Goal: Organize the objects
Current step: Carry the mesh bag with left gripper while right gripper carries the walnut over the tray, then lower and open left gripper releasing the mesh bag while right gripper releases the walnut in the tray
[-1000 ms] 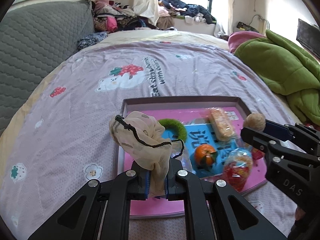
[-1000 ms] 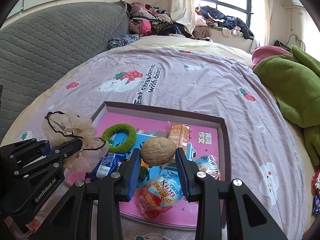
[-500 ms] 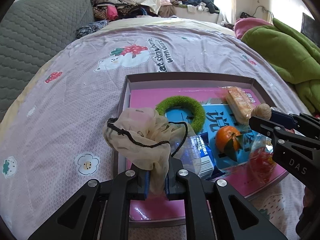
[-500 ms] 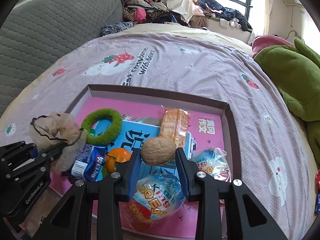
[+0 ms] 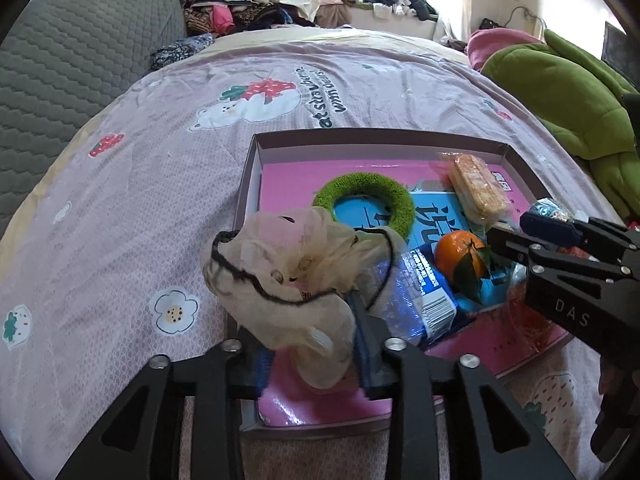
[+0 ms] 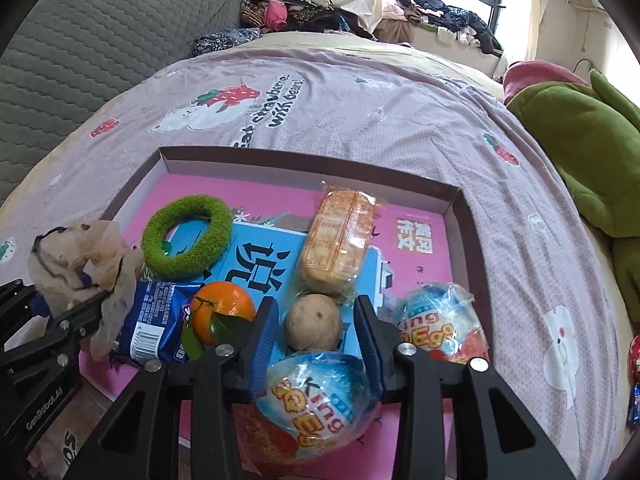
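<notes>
While both grippers hang low over the box point(image 6: 460, 200) on the bed point(image 6: 380, 100), their jaws are opening. The left gripper point(image 5: 314, 354) has the beige net bag point(image 5: 288, 276) between its jaws at the box's near left corner, with the pads now off it. The right gripper point(image 6: 316, 326) has the walnut point(image 6: 313, 322) sitting loose between its jaws, down inside the box, beside the orange point(image 6: 222, 312) and just in front of the cracker pack point(image 6: 338, 242)

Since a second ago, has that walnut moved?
Yes. The walnut, between the opening right gripper, came down into the tray, now beside the orange.
</notes>
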